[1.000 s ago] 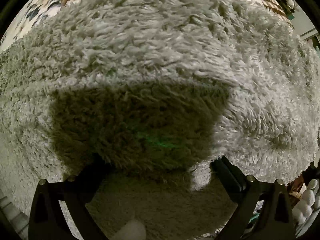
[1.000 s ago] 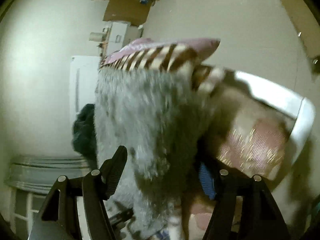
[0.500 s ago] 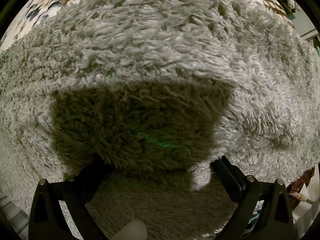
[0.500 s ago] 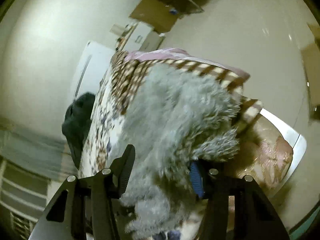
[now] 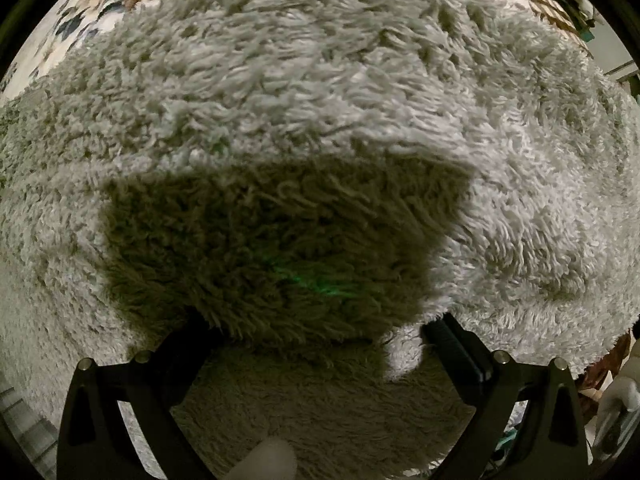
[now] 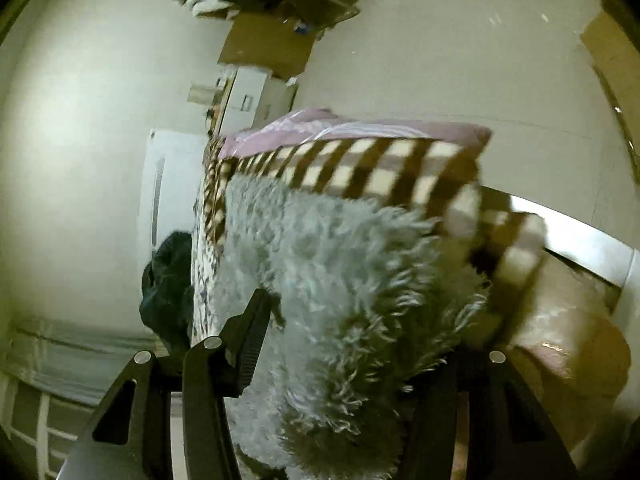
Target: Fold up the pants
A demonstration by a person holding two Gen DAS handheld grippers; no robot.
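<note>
Both grippers met the fluffy grey pants [image 5: 320, 92]: the left gripper [image 5: 316, 332] stood wide, pressing down; the right gripper [image 6: 352, 344] was closing around a fold at the bed's [image 6: 360, 168] edge.

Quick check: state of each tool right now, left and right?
Left tool: open, pressed down into the fluffy grey pants, gripping nothing.
Right tool: closing, a bunch of the pants between its fingers; firm grip cannot be told.

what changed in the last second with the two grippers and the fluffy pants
The right gripper swung across the room, and its jaws are closing around a bunched fold of the shaggy grey fleece pants, which sits between them. The left gripper kept pointing down at the fleece with jaws spread; nothing changed there.
</note>
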